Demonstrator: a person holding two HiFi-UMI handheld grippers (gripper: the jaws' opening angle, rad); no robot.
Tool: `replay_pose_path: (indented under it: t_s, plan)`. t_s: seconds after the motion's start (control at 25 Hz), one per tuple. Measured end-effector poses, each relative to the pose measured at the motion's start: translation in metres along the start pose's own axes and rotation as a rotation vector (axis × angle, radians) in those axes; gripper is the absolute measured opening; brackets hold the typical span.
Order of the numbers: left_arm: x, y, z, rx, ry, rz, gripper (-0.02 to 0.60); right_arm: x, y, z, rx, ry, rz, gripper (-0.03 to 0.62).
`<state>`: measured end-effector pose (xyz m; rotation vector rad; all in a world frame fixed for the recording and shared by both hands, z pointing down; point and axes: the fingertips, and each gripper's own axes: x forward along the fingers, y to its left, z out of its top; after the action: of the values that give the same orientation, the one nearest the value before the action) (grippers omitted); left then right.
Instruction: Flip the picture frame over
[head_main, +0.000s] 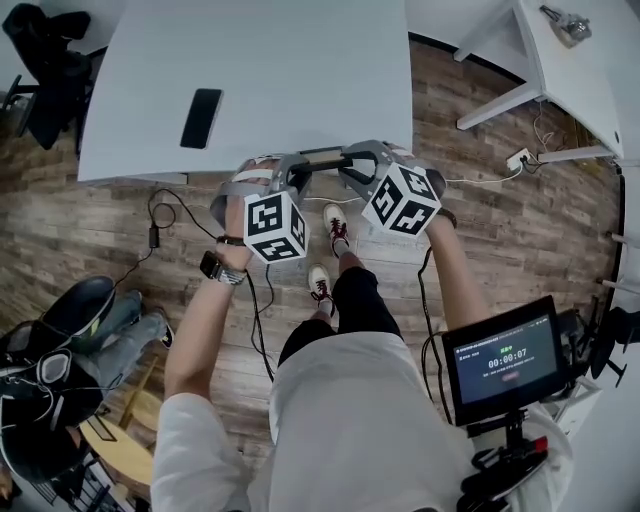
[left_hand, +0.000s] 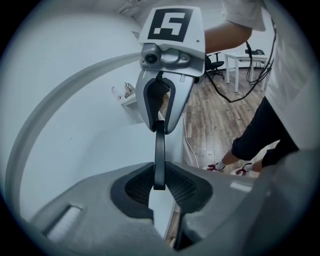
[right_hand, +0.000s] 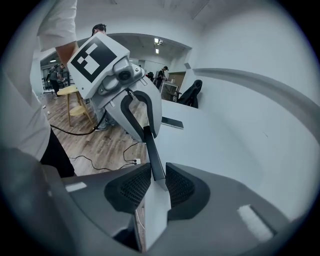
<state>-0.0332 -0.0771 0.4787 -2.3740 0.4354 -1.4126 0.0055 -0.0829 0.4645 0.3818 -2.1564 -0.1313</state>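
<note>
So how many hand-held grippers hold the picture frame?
2. The left hand-held gripper clamps the picture frame at its left end; the right hand-held gripper, at its right end.

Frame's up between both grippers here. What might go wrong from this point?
Each gripper's jaws pinch only a thin end of the picture frame; if the left gripper and right gripper turn unevenly, it may twist loose. It hangs by the table edge, so a slip might drop it to the floor.
</note>
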Motion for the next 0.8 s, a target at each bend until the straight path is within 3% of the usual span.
replay_pose_path:
  t_s: [0.32, 0.52, 0.8]
  plan:
    - [0.001, 0.021, -0.005, -0.054, 0.004, -0.191, 0.075, 0.007, -0.019, 0.009, 0.064, -0.014, 0.155, 0.089]
    - [0.043, 0.063, 0.012, -0.105, -0.006, -0.312, 0.075, 0.017, -0.074, -0.02, 0.138, -0.039, 0.268, 0.086]
    - [0.046, 0.085, 0.009, -0.188, -0.012, -0.476, 0.075, 0.024, -0.094, -0.015, 0.208, -0.065, 0.435, 0.081]
